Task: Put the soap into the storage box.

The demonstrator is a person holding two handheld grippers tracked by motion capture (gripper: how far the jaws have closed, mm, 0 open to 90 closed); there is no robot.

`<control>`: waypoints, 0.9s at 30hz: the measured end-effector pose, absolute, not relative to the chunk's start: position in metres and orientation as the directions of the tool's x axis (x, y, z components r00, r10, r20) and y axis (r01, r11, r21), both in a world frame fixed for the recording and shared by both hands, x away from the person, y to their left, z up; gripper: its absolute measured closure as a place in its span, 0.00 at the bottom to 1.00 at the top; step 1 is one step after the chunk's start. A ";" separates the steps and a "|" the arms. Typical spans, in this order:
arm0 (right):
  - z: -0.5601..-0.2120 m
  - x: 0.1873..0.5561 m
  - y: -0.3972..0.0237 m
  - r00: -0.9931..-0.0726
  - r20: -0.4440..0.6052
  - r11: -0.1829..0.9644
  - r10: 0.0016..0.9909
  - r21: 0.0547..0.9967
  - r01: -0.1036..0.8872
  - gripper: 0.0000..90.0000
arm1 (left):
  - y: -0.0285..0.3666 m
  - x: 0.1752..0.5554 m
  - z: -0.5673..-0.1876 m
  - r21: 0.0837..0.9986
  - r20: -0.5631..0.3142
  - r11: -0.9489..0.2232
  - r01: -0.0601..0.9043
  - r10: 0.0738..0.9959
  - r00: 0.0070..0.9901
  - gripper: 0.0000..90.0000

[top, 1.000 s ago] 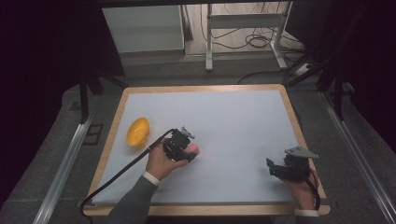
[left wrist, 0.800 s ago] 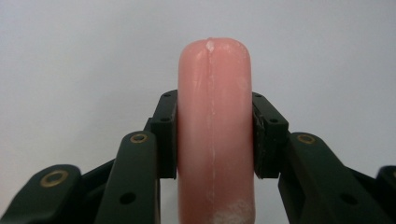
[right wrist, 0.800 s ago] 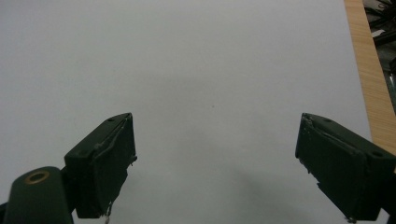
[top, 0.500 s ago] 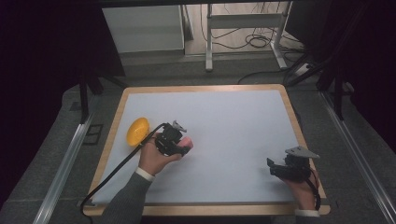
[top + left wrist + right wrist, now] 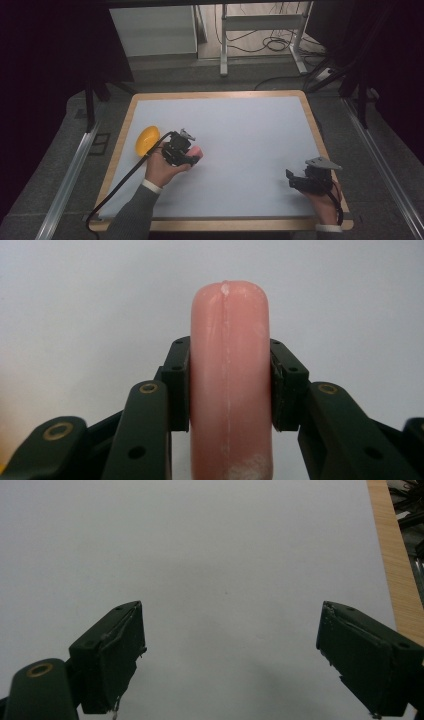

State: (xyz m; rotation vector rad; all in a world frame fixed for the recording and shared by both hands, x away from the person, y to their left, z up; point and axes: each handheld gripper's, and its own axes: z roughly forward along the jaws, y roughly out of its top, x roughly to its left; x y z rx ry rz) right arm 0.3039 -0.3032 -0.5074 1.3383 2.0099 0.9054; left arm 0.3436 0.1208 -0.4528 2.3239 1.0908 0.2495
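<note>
Our left tongs (image 5: 230,385) pinch a pink rounded block (image 5: 231,375); high view adds a yellow oval object (image 5: 147,139) beside them; right tongs (image 5: 230,665) gape wide.

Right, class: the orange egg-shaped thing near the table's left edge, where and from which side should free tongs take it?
Grip the orange egg-shaped thing across its narrow middle, coming from above. It lies on its side, rounded and smooth, so the short width likely fits best. The right tongs are open and free.
</note>
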 end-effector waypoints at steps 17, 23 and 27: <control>-0.509 0.304 -0.303 -0.351 -0.082 0.280 0.933 0.778 0.562 0.13 | 0.135 0.347 -0.447 0.564 -0.057 -0.495 0.661 0.775 0.629 0.67; -0.509 0.304 -0.303 -0.350 -0.080 0.279 0.933 0.777 0.565 0.13 | 0.140 0.348 -0.444 0.567 -0.054 -0.486 0.665 0.783 0.619 0.67; -0.509 0.305 -0.303 -0.351 -0.080 0.279 0.933 0.776 0.565 0.13 | 0.144 0.349 -0.442 0.567 -0.052 -0.481 0.669 0.789 0.612 0.67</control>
